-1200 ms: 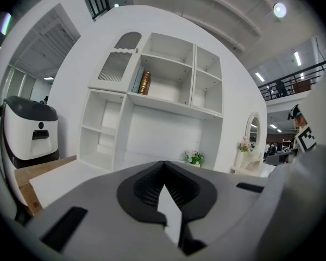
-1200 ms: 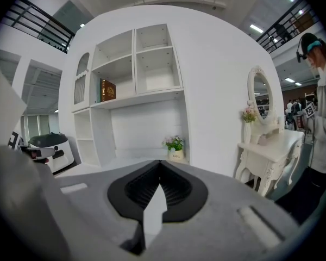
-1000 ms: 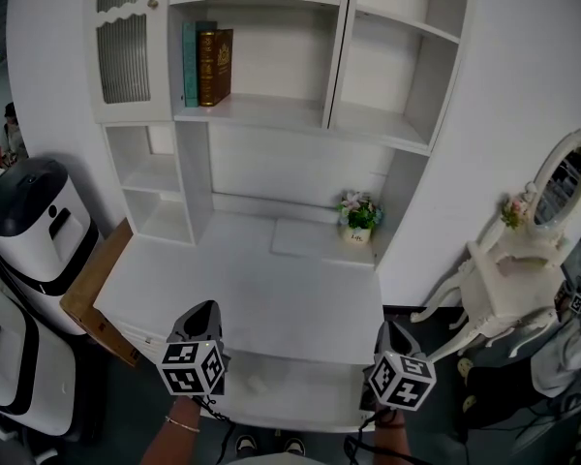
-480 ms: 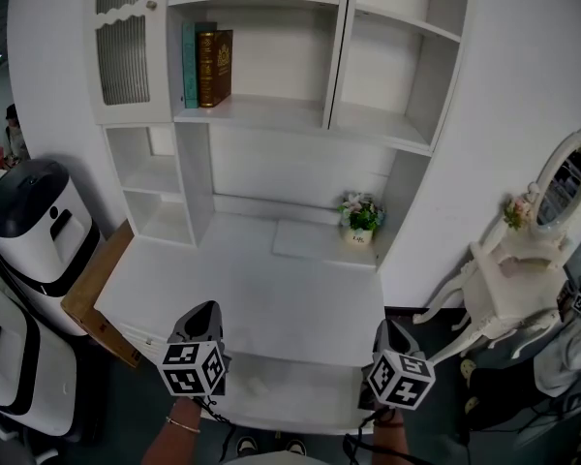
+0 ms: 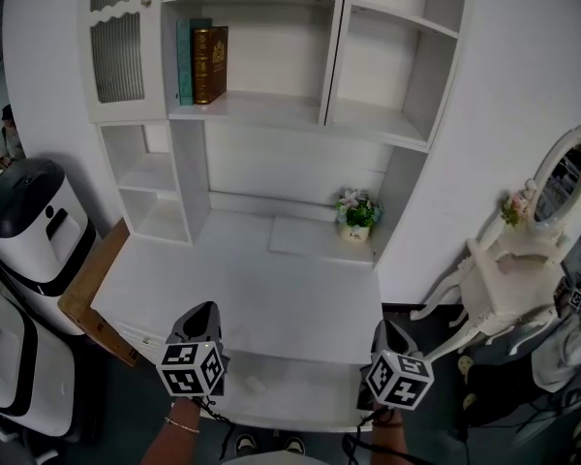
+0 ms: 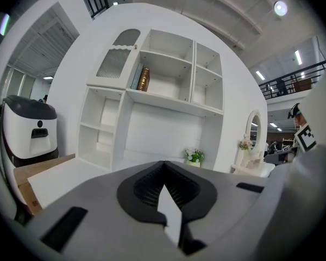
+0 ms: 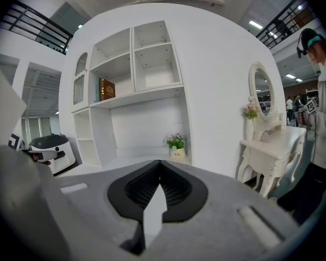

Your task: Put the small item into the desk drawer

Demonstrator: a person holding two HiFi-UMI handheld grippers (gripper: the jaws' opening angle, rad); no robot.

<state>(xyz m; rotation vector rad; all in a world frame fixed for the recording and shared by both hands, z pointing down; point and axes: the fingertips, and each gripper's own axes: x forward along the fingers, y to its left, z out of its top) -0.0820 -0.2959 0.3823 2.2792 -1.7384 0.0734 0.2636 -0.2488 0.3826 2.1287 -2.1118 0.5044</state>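
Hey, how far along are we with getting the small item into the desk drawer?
Done, it seems: the white drawer under the white desktop stands pulled out, and a small pale object lies in it, too small to identify. In hand: nothing; the left gripper and right gripper are both shut and empty. Left: probably pushing the drawer shut.

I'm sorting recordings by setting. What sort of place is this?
Likely a mock bedroom or study set up inside a large hall: a white desk with shelves and a mirrored dressing table stand like home furniture, yet a mezzanine railing and ceiling lights show behind them.
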